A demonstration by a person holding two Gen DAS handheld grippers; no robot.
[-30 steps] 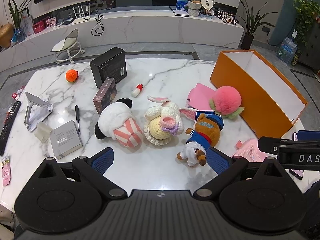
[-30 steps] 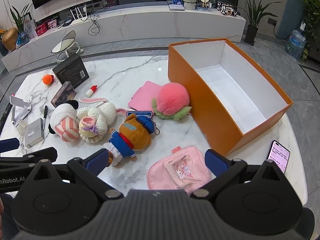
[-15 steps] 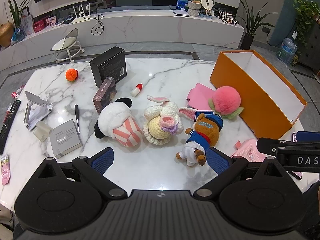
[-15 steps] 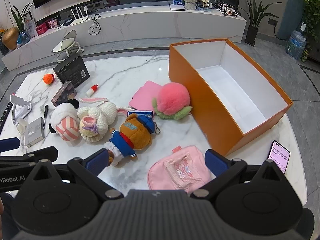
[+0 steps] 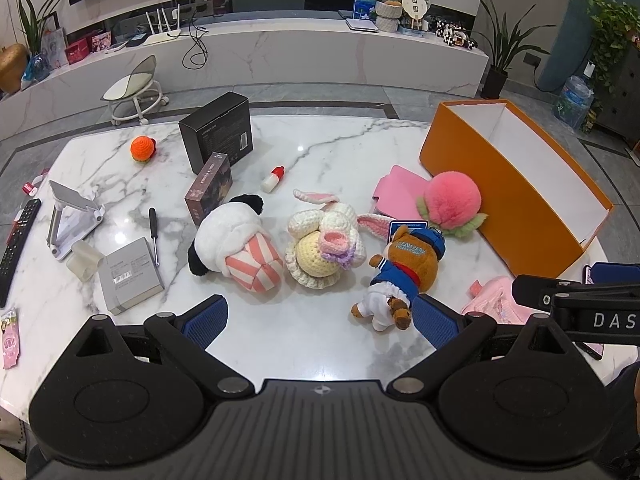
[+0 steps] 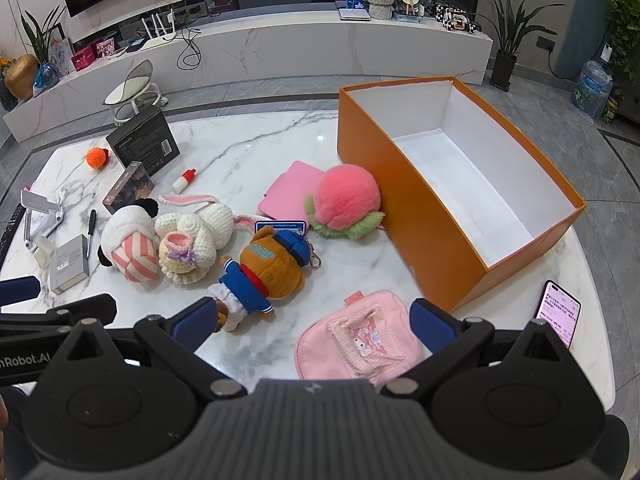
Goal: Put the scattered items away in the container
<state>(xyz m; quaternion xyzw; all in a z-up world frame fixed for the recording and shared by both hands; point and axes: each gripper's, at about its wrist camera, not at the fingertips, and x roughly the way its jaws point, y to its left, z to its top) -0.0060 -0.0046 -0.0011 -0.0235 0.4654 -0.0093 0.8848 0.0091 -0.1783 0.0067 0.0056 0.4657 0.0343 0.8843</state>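
An open orange box (image 6: 420, 216) with a white inside stands at the table's right, also in the left wrist view (image 5: 516, 196). Beside it lie a pink peach plush (image 6: 346, 200), a pink folder (image 6: 290, 190), a brown bear in blue (image 6: 270, 270), a crochet bunny (image 6: 196, 236), a panda plush (image 6: 128, 236) and a pink pouch (image 6: 360, 340). My left gripper (image 5: 320, 316) is open and empty above the near table edge, before the bunny (image 5: 324, 236) and bear (image 5: 404, 268). My right gripper (image 6: 316, 320) is open and empty over the pouch.
On the left lie a black box (image 5: 218, 132), a brown box (image 5: 210, 188), a grey box (image 5: 128, 276), a small bottle (image 5: 273, 178), an orange ball (image 5: 143, 148), a screwdriver (image 5: 153, 234), a phone stand (image 5: 70, 216) and a remote (image 5: 16, 244). A phone (image 6: 560, 312) lies near the right edge.
Both grippers have drifted very slightly; the scene looks almost the same. Nothing on the table has moved.
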